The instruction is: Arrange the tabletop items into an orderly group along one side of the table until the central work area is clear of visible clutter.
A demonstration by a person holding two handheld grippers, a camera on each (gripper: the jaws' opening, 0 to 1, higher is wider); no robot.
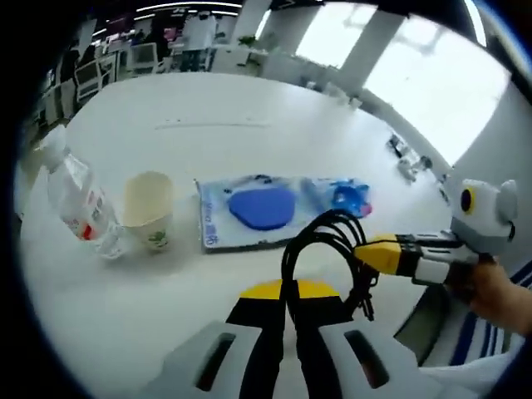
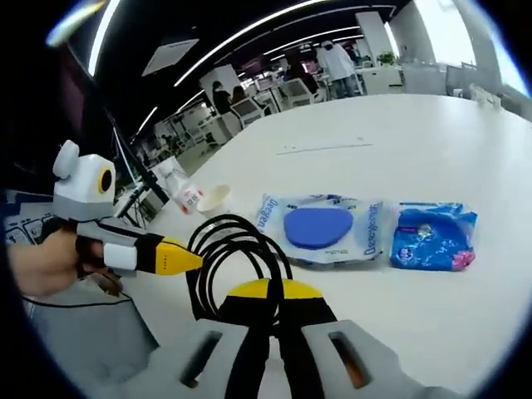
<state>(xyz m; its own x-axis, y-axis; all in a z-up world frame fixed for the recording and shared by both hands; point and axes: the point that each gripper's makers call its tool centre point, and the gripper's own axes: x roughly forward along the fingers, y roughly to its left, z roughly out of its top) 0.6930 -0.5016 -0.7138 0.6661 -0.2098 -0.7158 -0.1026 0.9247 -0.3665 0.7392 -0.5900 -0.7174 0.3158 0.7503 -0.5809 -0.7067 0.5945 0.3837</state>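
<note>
Left gripper [image 1: 287, 320]: we find its jaws pinching the black cable loop [image 1: 328, 249].
Right gripper [image 2: 274, 320]: pinching the same cable.
Wet-wipes pack [image 1: 258, 209]: beyond the cable; paper cup [image 1: 150, 208] beside it.

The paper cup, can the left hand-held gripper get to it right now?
Probably yes: bare table lies between the left hand-held gripper and the paper cup, but its jaws are shut on a black cable.

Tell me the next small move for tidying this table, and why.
Probably carry the cable, which both grippers hold coiled above the near edge, toward the cup and bottle. Those already stand together, so setting it beside them starts the group at that side.
</note>
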